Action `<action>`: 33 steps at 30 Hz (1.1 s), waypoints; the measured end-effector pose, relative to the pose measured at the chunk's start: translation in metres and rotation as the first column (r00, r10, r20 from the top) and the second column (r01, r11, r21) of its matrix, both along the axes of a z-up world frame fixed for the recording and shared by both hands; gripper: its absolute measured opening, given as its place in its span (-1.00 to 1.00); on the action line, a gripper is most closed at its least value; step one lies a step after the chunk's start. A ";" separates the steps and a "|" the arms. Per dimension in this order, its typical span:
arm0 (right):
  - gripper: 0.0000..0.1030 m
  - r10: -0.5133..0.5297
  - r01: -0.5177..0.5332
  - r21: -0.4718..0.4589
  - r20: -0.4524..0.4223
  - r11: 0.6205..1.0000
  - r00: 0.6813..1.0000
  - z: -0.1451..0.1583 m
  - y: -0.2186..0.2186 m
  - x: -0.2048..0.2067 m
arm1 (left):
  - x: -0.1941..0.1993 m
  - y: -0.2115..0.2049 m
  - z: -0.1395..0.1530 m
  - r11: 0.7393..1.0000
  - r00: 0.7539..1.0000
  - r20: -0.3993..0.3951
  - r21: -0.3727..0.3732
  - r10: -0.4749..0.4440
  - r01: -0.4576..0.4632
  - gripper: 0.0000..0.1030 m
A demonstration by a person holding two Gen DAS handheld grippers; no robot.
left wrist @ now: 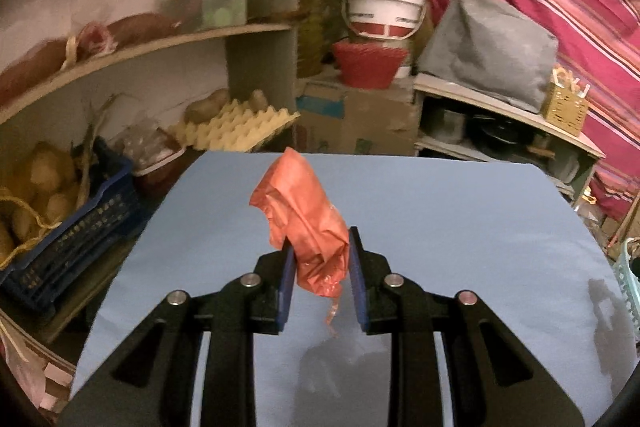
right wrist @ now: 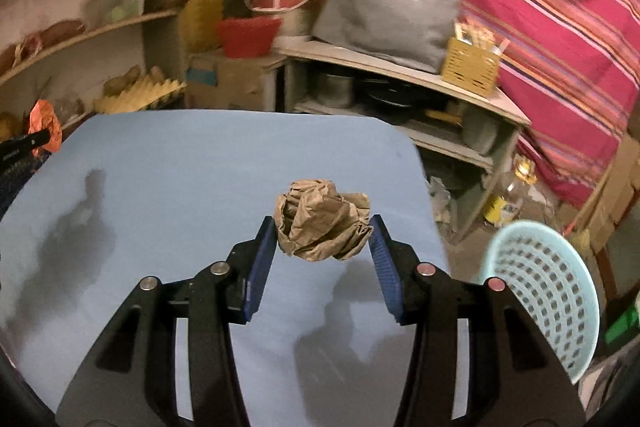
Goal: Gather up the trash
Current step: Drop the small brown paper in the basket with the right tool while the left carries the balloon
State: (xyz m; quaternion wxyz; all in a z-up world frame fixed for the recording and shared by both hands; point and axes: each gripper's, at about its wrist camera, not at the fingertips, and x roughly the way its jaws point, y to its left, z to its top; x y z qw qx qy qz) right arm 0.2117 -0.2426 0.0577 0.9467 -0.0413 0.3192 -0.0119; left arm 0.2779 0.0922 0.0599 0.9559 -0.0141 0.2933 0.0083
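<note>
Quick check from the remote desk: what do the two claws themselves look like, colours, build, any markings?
Both match. The left claw and right claw have matte black plastic linkage arms with slotted cut-outs, joined by round silver pivot pins. Each finger carries a blue ribbed pad. No cables, labels or sleeves show.

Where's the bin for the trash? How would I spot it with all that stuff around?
Find the blue table and follow it to its right edge. Just past that edge, lower down, sits a pale turquoise basket, close to the right gripper holding the brown paper ball. It is the only round tub dotted all over with small holes.
</note>
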 end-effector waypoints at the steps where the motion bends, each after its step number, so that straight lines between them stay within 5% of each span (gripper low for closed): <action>1: -0.07 -0.015 0.015 0.017 0.000 1.000 1.000 0.000 -0.011 -0.004 | -0.003 -0.013 0.002 1.000 1.000 0.010 0.022 -0.006 0.006 -0.51; 8: -0.06 -0.109 0.109 0.069 0.003 0.992 0.994 -0.001 -0.073 -0.022 | -0.019 -0.083 0.001 0.993 0.995 0.033 0.069 -0.097 0.094 -0.51; 19: -0.06 -0.241 0.239 0.077 0.018 0.968 0.970 -0.003 -0.149 -0.061 | -0.021 -0.174 -0.001 0.980 0.979 0.038 0.025 -0.201 0.200 -0.51; 33: -0.06 -0.349 0.344 0.098 0.029 0.934 0.937 -0.010 -0.220 -0.095 | -0.055 -0.306 0.018 0.935 0.926 0.135 0.036 -0.353 0.352 -0.51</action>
